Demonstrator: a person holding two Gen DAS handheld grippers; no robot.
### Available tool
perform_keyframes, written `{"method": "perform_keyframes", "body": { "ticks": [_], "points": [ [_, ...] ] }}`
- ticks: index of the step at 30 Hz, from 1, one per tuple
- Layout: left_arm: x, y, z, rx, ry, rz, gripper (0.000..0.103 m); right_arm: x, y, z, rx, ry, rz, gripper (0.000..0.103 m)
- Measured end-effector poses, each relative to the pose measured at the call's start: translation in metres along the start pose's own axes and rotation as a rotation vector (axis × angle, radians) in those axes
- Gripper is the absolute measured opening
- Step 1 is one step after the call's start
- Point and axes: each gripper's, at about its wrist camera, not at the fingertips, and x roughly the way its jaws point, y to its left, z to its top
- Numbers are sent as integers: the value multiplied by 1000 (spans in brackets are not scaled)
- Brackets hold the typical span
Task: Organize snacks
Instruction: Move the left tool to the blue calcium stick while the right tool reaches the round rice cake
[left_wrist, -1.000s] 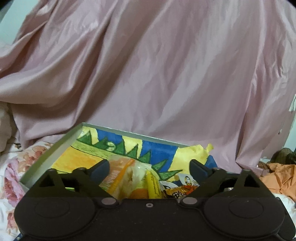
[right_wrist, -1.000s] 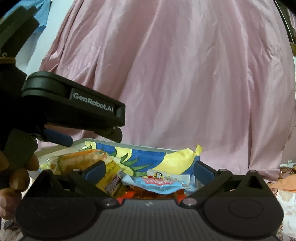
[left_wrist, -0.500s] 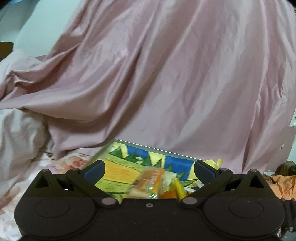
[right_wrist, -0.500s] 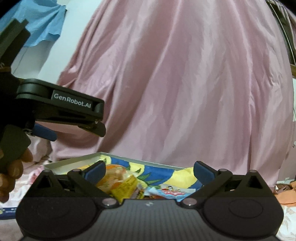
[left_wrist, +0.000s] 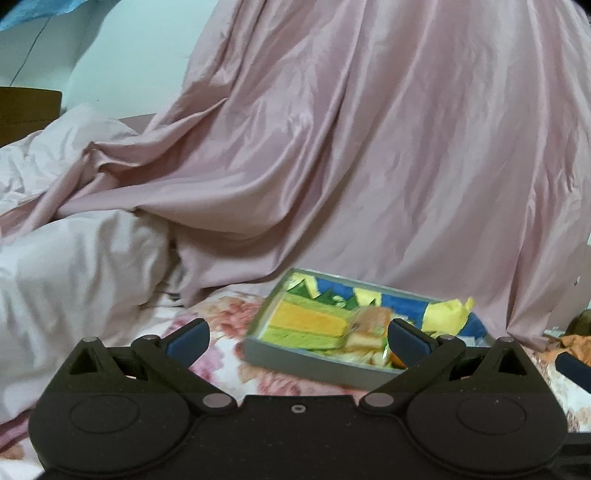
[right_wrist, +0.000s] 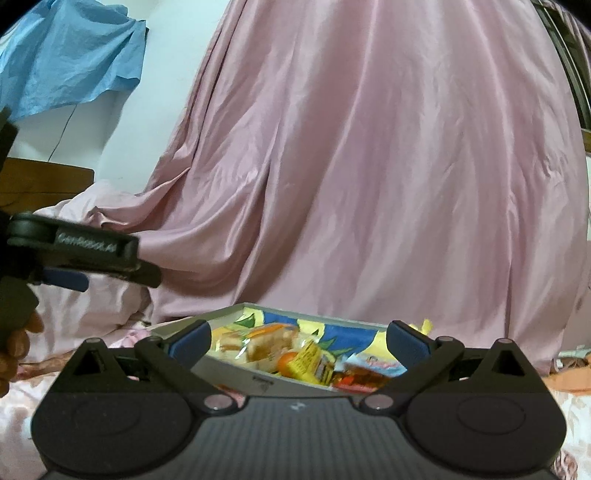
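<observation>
**Left wrist view and right wrist view: both grippers spread and unloaded, snacks in the tray**

Left wrist view, nearest element: the left gripper (left_wrist: 297, 334), fingers spread wide, nothing between the blue pads (left_wrist: 188, 334). Its right-hand pad overlaps the near right part of the tray in this view; contact cannot be confirmed.

Just beyond the gripper lies the floral bedsheet (left_wrist: 229, 325), on which the tray (left_wrist: 306, 360) rests. The tray is a shallow grey box with a lining printed in yellow, green and blue. Wrapped snacks (left_wrist: 365, 330) are grouped in the tray's right half; the left half shows bare lining. A crumpled yellow wrapper (left_wrist: 448, 314) sits at the tray's far right corner. Left of the tray is a pale bunched duvet (left_wrist: 74, 266). Behind the tray hangs a pink satin sheet (left_wrist: 351, 147).

Right wrist view, nearest element: the right gripper (right_wrist: 299, 338), fingers likewise spread, holding nothing. The tray (right_wrist: 240, 373) lies just ahead of it, near wall facing the camera. Inside the tray, from left to right: clear-wrapped cake pieces (right_wrist: 269, 341), a yellow packet (right_wrist: 314, 363), a red packet (right_wrist: 362, 378), and a light blue packet (right_wrist: 373, 363) behind the red one.

Left of the tray, raised above the bedding, the left gripper (right_wrist: 92, 258) appears side-on, held by the left hand (right_wrist: 18, 343). Behind the tray stands the pink satin sheet (right_wrist: 369, 166); a blue cloth (right_wrist: 70, 62) hangs at the far upper left.
</observation>
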Motion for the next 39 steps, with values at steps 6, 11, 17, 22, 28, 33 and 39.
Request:
{"method": "perform_keyframes", "body": {
  "ticks": [6,11,17,22,28,33,39],
  "points": [
    [-25,28,-18,10,26,15,102,-23,24,-3,-7,26,36,103],
    [-43,48,-36,17,58,26,102,-41,44,-8,-10,57,50,103],
    [-58,71,-59,24,105,43,102,-55,61,-19,16,145,58,103],
    [-58,86,-79,47,178,86,102,-53,76,-34,1,265,101,103],
    [-49,101,-100,49,262,107,102,-42,90,-49,-49,363,139,103],
    [-44,108,-109,62,290,104,102,-30,95,-60,-46,443,135,103],
    [-35,114,-113,57,318,103,102,-18,97,-67,-49,495,123,103]
  ]
}}
